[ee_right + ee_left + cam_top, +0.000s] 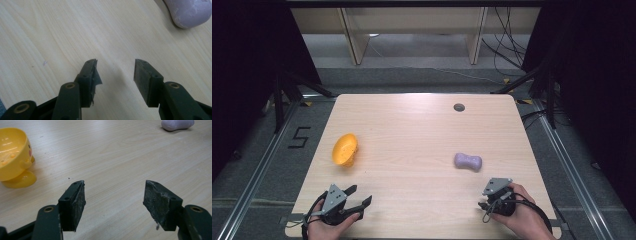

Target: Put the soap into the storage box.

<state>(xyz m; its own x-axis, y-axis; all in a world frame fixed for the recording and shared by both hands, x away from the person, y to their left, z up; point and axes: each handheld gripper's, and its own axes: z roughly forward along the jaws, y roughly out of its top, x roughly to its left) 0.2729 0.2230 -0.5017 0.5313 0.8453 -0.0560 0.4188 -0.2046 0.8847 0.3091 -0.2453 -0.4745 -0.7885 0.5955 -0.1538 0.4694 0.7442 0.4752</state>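
Note:
A yellow duck-shaped bowl (344, 149) lies tipped on its side at the left of the wooden table (412, 125). A pale purple bone-shaped object (468, 161) rests at the right. My left gripper (361, 194) sits near the front left edge, open, with bare wood between its pads. In the left gripper view the left gripper (115, 192) faces the bowl (12, 155) at far left and the purple object (177, 124) at top right. My right gripper (484, 199) lies near the front right edge, just in front of the purple object. The right gripper (115, 67) stands open and holds nothing, with the purple object (191, 11) at top right.
A small grey round cap (459, 107) is set into the table near its far edge. Black stands (282, 90) and cables (512, 55) flank the table on the floor. A wooden frame (354, 35) stands beyond the far edge.

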